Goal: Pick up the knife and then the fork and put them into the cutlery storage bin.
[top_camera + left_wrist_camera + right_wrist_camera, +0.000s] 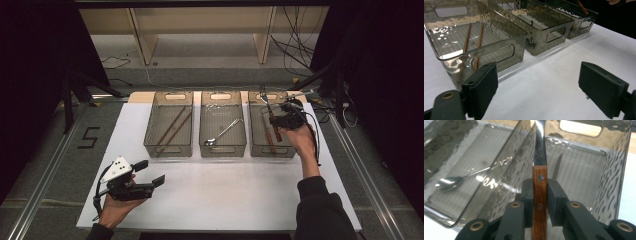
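- The left tongs [152,172] hover over the near left part of the white bench [225,190], well in front of the three bins, released and holding nothing; in the left gripper view the two black jaws stand wide apart with bare bench between them.
- The landmark is the middle bin [223,144], which holds a metal spoon [222,133] lying on a slant, bowl toward the near side.
- Left of the middle bin, the left bin [169,149] holds two brown chopsticks [172,127], lying roughly along the bin's length.
- Right of the middle bin, the right tongs [539,192] are clenched on the wooden handle of a fork [539,182], above the right bin [272,150].
- The fork's long axis runs straight on from the jaws: handle in the grip, metal neck pointing away toward the bin's far wall. In the high view its tines seem to reach up past the far rim, though that part is small and dark.
- The fork is already over the right bin, with the dividing wall to the middle bin just at its left in the right gripper view, so I judge the coming move to be a short lowering and letting go, with the handle kept along the bin's length.
- A reddish-brown object lies in the right bin's near half; it may be another wooden handle.
- The right hand is plainly the nearer one to the fork; the left is well apart from it.
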`<state>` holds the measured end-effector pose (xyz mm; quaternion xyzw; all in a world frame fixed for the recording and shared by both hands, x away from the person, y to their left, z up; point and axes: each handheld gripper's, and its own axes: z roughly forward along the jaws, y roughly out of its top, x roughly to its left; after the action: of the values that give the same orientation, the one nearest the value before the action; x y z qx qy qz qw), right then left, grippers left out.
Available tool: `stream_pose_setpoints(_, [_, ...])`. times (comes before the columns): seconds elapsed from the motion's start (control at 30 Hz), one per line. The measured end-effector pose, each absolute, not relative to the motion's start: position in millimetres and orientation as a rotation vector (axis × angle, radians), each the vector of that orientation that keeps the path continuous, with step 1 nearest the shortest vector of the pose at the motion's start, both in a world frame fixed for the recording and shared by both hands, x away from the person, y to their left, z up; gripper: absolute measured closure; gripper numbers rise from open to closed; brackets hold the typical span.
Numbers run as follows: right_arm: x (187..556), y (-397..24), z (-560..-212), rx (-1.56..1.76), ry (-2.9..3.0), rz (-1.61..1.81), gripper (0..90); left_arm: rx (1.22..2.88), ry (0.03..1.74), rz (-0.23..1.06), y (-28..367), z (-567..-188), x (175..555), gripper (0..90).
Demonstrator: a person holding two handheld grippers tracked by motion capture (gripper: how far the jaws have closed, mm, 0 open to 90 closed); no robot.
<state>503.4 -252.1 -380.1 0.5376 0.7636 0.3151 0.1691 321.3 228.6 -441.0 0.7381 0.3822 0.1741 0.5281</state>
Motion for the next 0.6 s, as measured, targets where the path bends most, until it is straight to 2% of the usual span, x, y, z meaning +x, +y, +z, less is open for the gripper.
stream_pose_setpoints(0.6, [510.0,-257.1,-395.4,1.603,2.152,0.852,77.2,1.758,0.914,0.418,229.0,-440.8,320.9,15.5])
